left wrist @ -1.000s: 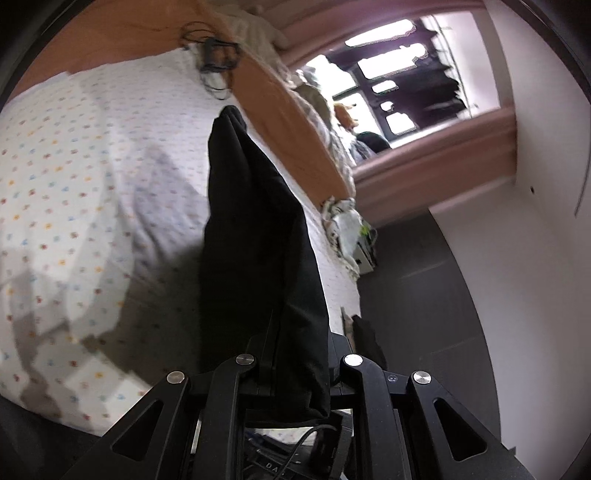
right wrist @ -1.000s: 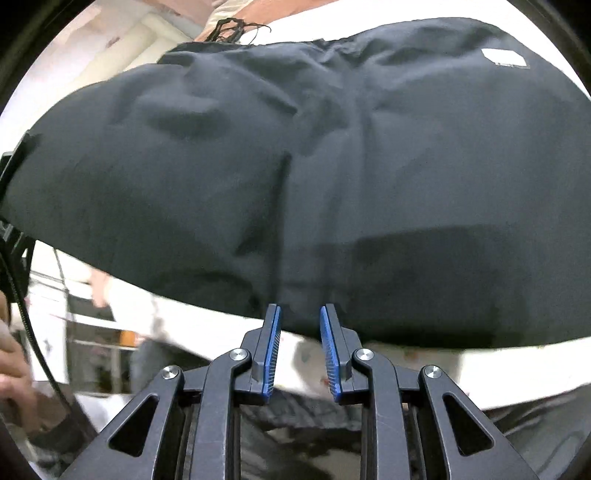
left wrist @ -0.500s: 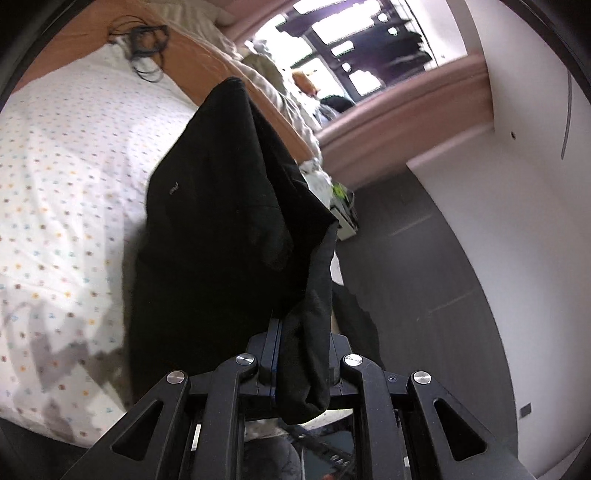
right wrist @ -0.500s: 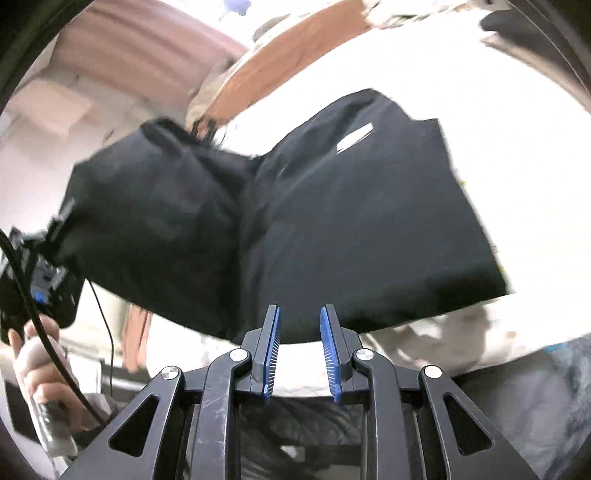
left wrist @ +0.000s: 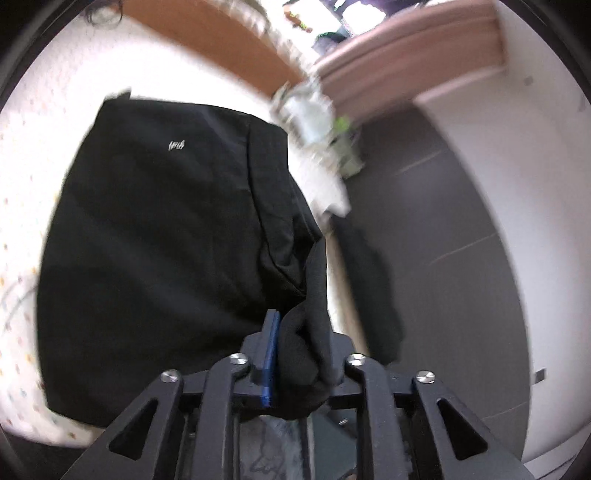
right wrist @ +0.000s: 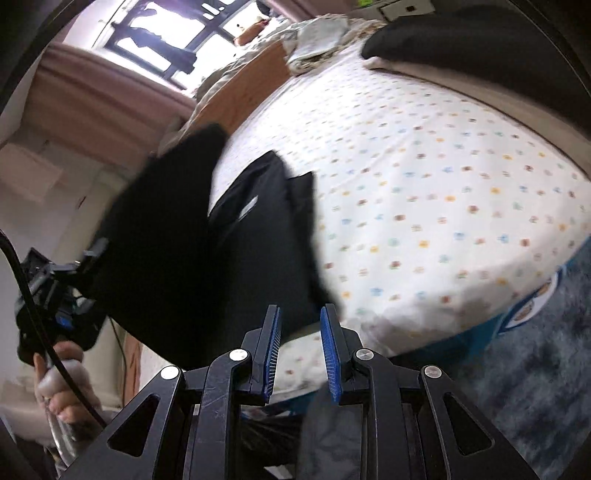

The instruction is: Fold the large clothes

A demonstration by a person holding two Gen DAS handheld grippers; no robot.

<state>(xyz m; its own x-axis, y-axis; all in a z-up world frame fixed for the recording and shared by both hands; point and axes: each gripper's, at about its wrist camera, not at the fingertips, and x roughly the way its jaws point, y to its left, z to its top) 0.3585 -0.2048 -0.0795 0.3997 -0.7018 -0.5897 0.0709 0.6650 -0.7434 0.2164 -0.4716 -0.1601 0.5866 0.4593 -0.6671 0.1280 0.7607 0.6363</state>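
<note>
Left gripper point(left wrist: 295, 354): pinching a bunched edge of the black garment point(left wrist: 166, 240).
Right gripper point(right wrist: 297, 350): blue pads spread, nothing between them, pointing at the bed's near edge.
Garment: partly lying on the dotted bedsheet point(right wrist: 424, 177), one side lifted off it.
Left hand point(right wrist: 62, 387): gripping its handle beside the bed.
Surroundings: wooden headboard point(left wrist: 221, 40), window point(right wrist: 166, 29), blue rug point(right wrist: 535, 387).

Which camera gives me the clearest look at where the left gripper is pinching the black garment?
The left wrist view: the left gripper is shut on a bunched edge of the black garment, right between its fingers. The right wrist view shows that gripper only far off at the left edge, with the grip point hidden behind hanging cloth.
</note>
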